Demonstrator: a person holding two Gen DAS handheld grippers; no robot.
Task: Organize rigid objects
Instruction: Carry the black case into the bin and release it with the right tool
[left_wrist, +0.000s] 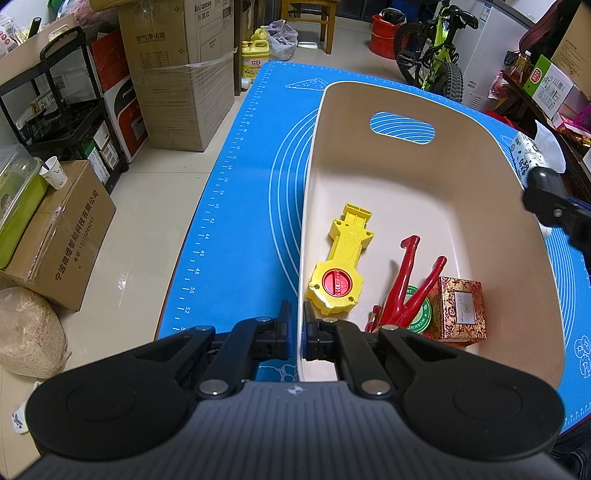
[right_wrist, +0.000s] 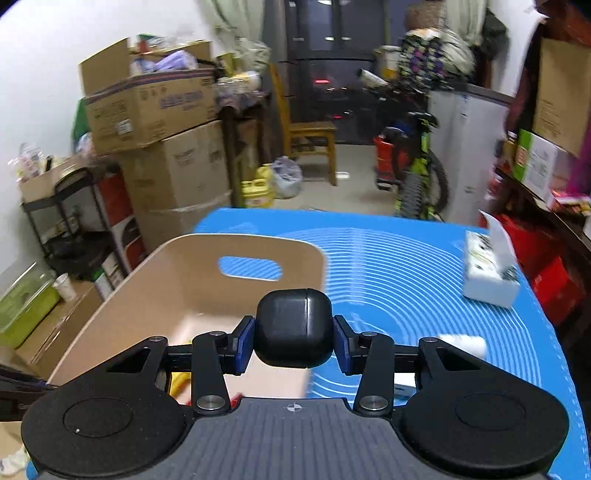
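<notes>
Bin (left_wrist: 417, 177), beige plastic w/ an oval handle cutout, sits on the blue mat (left_wrist: 240, 206) covering the worktop, nearer the worktop's left edge. Left claw (left_wrist: 297, 325) is clamped on the bin's left wall, pads either side of the rim. Inside the bin, at its near end: yellow toy (left_wrist: 340, 266) w/ a red dial, lying flat by the left wall; red forked plastic piece (left_wrist: 406, 288) leaning over a green round tin (left_wrist: 419, 314); patterned red-gold box (left_wrist: 460, 310) touching the tin, by the right wall. Tissue box (right_wrist: 487, 273) is by the worktop's right edge, well apart from the bin. Right claw (right_wrist: 294, 339) is clamped on a small black rounded case (right_wrist: 294, 328), held in the air above the bin's right wall. Small white object (right_wrist: 461, 343) lies on the mat just beside that claw; too blurred to ID.
</notes>
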